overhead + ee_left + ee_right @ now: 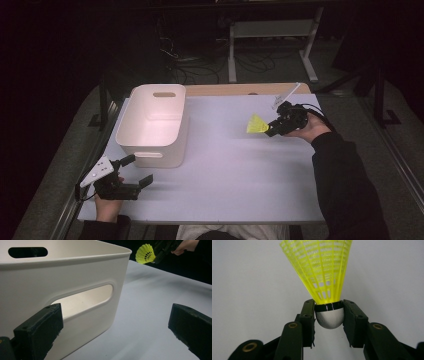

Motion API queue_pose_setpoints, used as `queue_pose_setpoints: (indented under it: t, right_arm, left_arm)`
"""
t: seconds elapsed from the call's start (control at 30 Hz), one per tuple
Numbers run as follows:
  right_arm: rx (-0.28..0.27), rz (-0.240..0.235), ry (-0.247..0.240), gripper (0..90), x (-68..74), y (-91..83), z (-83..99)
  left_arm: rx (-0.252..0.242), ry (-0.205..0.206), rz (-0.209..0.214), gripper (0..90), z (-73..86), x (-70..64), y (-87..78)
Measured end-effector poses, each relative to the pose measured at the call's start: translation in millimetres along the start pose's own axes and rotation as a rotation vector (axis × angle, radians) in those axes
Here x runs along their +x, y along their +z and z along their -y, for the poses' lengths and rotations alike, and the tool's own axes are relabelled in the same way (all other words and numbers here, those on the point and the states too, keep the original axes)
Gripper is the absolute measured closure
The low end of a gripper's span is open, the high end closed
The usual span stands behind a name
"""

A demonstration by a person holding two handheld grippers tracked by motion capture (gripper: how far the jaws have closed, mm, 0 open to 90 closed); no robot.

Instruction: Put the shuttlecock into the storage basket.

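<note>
Shuttlecock, yellow with a white cork and a black band, sits clamped between the 2 jaws of the right gripper; the jaws press the cork from both sides and the skirt fans out away from the gripper. In the high view the shuttlecock is at the right half of the surface, its skirt pointing left toward the bin, with the right gripper behind it in the person's right hand. It seems to be held just above the surface rather than resting on it, though the angle makes that hard to judge.

The bin is white, open-topped, with a slot handle in each end wall, and stands on the left half of the surface, well apart from the shuttlecock.

The left gripper is at the near left corner, just beside the bin's near wall, held by the left hand. Its jaws stand wide apart and hold nothing. In the left gripper view the bin is close ahead on the left, and the shuttlecock shows far off at upper right
</note>
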State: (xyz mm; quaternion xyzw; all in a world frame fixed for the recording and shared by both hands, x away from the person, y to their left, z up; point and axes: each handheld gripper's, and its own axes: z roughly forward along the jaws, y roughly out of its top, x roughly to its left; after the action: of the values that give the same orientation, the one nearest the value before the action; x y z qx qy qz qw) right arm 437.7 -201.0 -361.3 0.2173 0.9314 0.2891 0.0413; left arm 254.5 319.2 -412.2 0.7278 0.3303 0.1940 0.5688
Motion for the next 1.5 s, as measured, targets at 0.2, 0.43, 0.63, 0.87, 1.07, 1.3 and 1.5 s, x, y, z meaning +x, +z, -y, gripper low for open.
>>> queue_pose_setpoints:
  t: [0.2, 0.43, 0.63, 0.87, 1.07, 1.3, 1.5]
  right_arm:
    - [-0.023, -0.007, 0.007, 62.4, 4.8, -1.5, -5.7]
    - [-0.036, 0.000, -0.002, 62.4, 13.7, -8.3, -13.1]
    - [-0.049, 0.002, -0.034, 62.4, 22.3, -12.4, -22.3]
    - [-0.061, 0.000, -0.060, 62.4, 31.1, -14.3, -33.8]
    - [-0.071, -0.001, -0.066, 62.4, 36.5, -17.9, -43.3]
    - [-0.080, 0.002, -0.069, 62.4, 40.0, -22.9, -52.6]
    - [-0.082, 0.012, -0.093, 62.4, 44.2, -28.4, -62.5]
  left_arm:
    - [0.000, 0.001, 0.001, 0.0, 0.0, 0.0, -0.1]
    - [0.001, 0.003, 0.003, 0.0, 0.0, 0.0, -0.2]
    - [0.001, 0.001, 0.004, 0.0, 0.1, -0.2, 0.2]
    - [0.000, 0.001, 0.007, 0.0, 0.0, -0.1, 0.4]
    - [0.000, 0.001, 0.007, 0.0, 0.0, 0.0, 0.3]
    - [0.001, 0.001, 0.006, 0.0, -0.1, 0.0, 0.2]
    - [0.001, 0.001, 0.005, 0.0, 0.0, 0.0, 0.3]
